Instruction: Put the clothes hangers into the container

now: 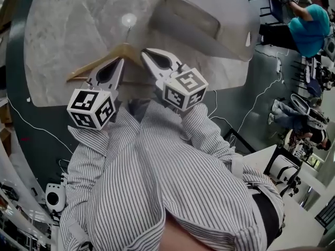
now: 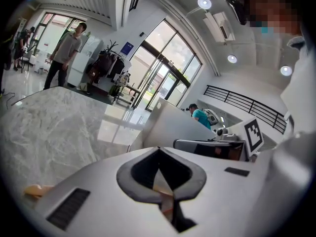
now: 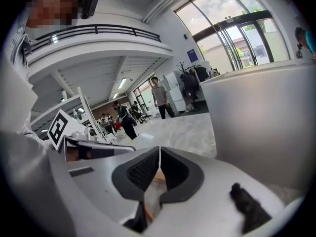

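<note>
Left gripper (image 1: pixel 119 61), right gripper (image 1: pixel 146 53) both closed, tips over hanger (image 1: pixel 89 67), its visible arm toward 8 o'clock. I judge container (image 1: pixel 209 35), at 1 o'clock, nearer right gripper.

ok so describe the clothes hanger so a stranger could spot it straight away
Find the pale marble table, then the big grey container on its right side. Just left of that container lies the clothes hanger, partly hidden beneath the left gripper and right gripper. It is the only tan wooden thing there, a shallow peaked bar.
</note>
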`<state>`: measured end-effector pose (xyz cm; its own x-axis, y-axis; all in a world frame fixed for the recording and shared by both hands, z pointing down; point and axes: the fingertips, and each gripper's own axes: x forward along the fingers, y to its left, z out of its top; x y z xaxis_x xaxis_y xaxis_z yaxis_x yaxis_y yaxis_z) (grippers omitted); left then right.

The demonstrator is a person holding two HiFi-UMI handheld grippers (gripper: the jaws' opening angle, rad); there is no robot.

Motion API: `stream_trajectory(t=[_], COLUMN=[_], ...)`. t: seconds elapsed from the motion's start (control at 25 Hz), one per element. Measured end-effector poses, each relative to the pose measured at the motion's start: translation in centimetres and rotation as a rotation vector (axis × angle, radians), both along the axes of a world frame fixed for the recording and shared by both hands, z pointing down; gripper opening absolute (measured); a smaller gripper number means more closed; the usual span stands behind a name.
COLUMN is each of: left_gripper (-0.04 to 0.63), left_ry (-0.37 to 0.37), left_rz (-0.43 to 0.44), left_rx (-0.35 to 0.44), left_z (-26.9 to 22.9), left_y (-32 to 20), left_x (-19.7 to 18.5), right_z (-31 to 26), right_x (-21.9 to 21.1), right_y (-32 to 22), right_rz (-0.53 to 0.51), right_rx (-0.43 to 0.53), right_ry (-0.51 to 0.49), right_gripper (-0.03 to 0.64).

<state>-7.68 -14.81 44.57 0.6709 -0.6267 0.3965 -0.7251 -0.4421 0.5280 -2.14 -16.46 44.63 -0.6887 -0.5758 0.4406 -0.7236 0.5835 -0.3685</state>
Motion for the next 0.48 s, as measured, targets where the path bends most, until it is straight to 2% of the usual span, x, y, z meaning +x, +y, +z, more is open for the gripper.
stream_trajectory(t=[0.32, 0.36, 0.44, 0.48], left_gripper=[0.009, 0.009, 0.009, 0.009], left_ry=[-0.001, -0.001, 0.000, 0.001], left_rz=[0.009, 0.010, 0.006, 0.002], left_rx=[-0.070, -0.077, -0.089, -0.095], left_z=[2.3, 2.6, 3.2, 3.4], left_y=[1.1, 1.2, 1.2, 1.1], left_x=[-0.1, -0.1, 0.0, 0.0], right_z=[2.8, 3.2, 4.0, 4.4], right_x=[-1.0, -1.1, -1.3, -1.2], right_y=[0.3, 0.4, 0.4, 0.4], right_rz=[-0.065, -0.077, -0.098, -0.106], right_rx=[-0.043, -0.046, -0.050, -0.049], right_ry=[0.092, 0.107, 0.141, 0.161], right_gripper=[0.015, 0.027, 0.112, 0.115])
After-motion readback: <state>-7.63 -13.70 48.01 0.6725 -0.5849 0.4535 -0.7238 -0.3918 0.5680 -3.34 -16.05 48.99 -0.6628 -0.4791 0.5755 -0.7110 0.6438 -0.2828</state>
